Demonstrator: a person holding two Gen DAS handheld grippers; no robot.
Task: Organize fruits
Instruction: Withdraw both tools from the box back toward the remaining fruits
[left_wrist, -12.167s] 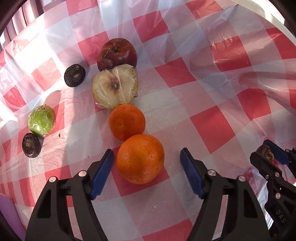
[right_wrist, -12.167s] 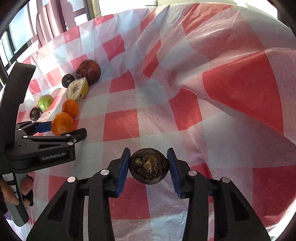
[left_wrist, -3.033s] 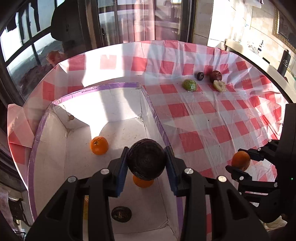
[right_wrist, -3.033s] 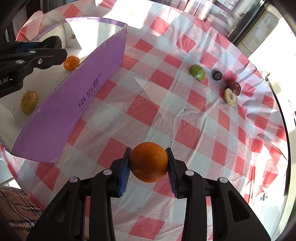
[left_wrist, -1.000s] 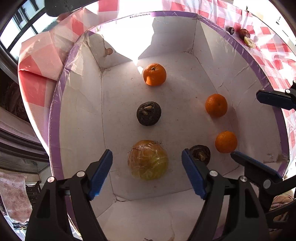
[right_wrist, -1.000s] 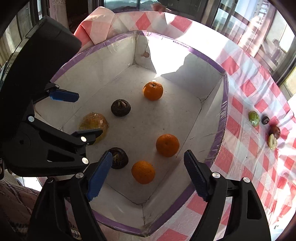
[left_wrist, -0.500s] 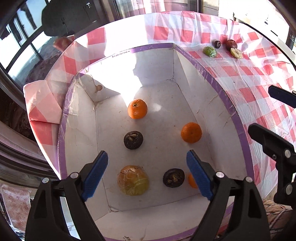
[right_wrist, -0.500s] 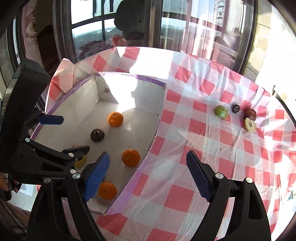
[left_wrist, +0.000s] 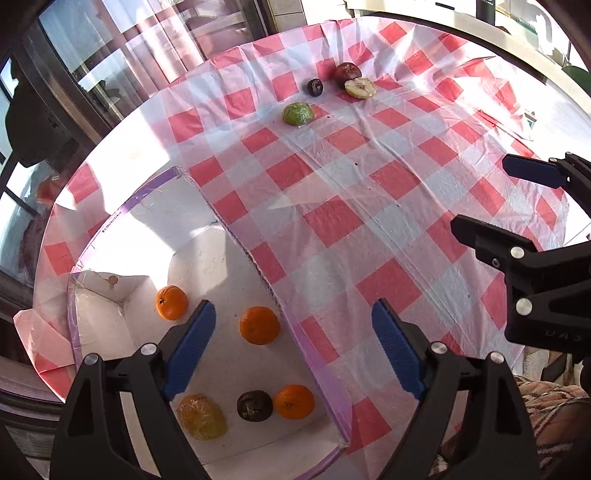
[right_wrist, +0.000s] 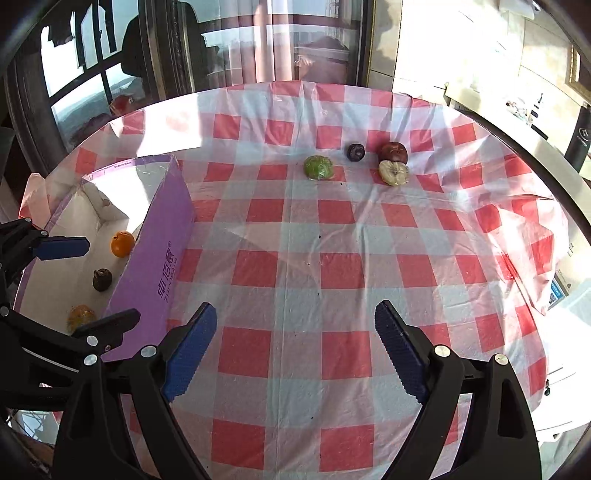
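Far ahead of both tongs, well across the table (right_wrist: 295, 398), four fruits left to gather: green fruit (right_wrist: 318, 167), small dark fruit (right_wrist: 356, 151), red apple (right_wrist: 394, 151), halved apple (right_wrist: 393, 172) cut face up, touching or all but touching the red one. Strung out in a loose row running crosswise to the reach, green end toward the left tongs' side, apples toward the right. No long axis worth minding on any of them; all roundish, so likely graspable at any roll of the wrist

Left tongs (left_wrist: 291, 306): wide, just opened further, nothing between the pads; hanging over the right-hand wall of the box (left_wrist: 177, 236), with oranges (left_wrist: 259, 325) and other fruit already lying inside, below and to the left. Right tongs (right_wrist: 294, 306): wide as well, just opened further, empty, out over bare checked cloth, box off to the left

Probably the shorter trip for the right tongs, being clear of the box and pointed nearly straight at the row: green fruit almost dead ahead, apples a little right of centre. For the left tongs, a longer diagonal reach ahead and to the right. Sensible split, as a guess: right for the apples, left for the green fruit, dark one open to either. Main risk: halved apple shoved against the red apple while closing in
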